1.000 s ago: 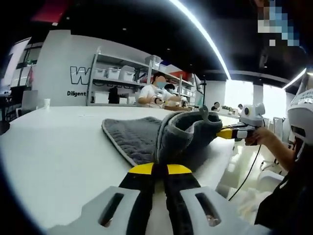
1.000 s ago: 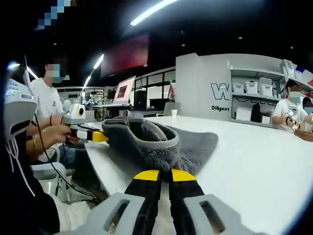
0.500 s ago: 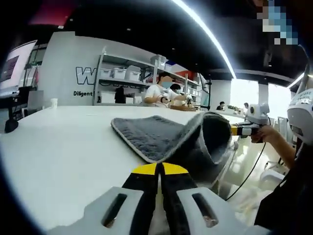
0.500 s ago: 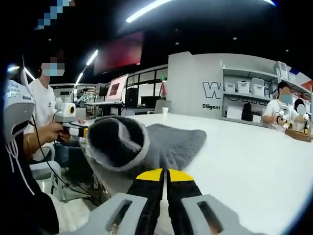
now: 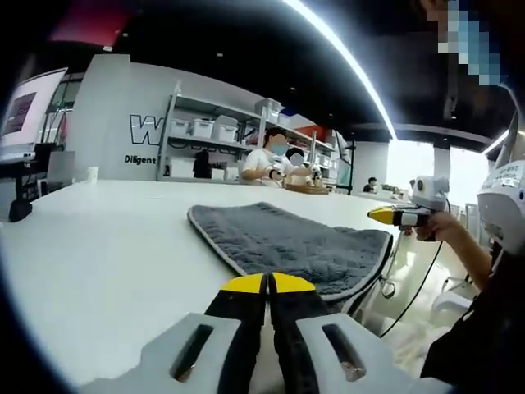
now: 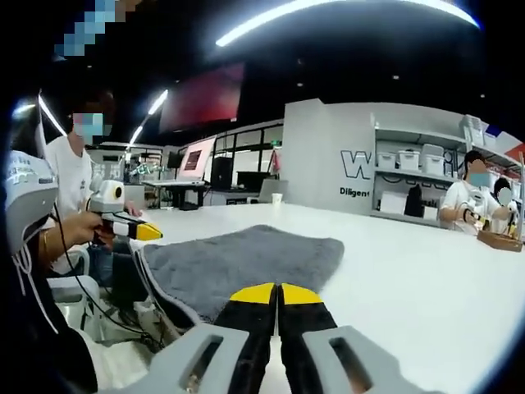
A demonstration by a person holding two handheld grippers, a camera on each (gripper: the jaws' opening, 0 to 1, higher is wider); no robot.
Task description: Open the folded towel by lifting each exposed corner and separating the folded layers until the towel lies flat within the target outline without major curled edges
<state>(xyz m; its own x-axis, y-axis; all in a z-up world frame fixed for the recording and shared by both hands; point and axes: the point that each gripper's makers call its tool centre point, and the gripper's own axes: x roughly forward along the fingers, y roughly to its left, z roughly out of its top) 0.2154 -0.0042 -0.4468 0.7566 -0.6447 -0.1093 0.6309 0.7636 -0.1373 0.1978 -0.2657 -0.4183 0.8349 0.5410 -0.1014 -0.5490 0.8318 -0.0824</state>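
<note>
Grey and quilted, the towel [image 5: 295,242] lies spread out flat on the white table [image 5: 107,246], filling the middle of the left gripper view, with its pale edging running along the near side and one end hanging a little past the table edge at the right. In the right gripper view the same towel [image 6: 246,263] sits centre-left, its left end drooping over the table [image 6: 410,271] edge.

At the bottom of the left gripper view the left gripper [image 5: 268,284] has its yellow-tipped jaws pressed together just short of the towel's edge, holding nothing. The right gripper [image 6: 277,293] is likewise pressed together at the bottom of its own view, by the towel's near edge.

At mid right of the left gripper view, a hand [image 5: 443,226] holds the right gripper off the table's side. Shelves [image 5: 205,139] with white boxes stand against the far wall, upper left.
</note>
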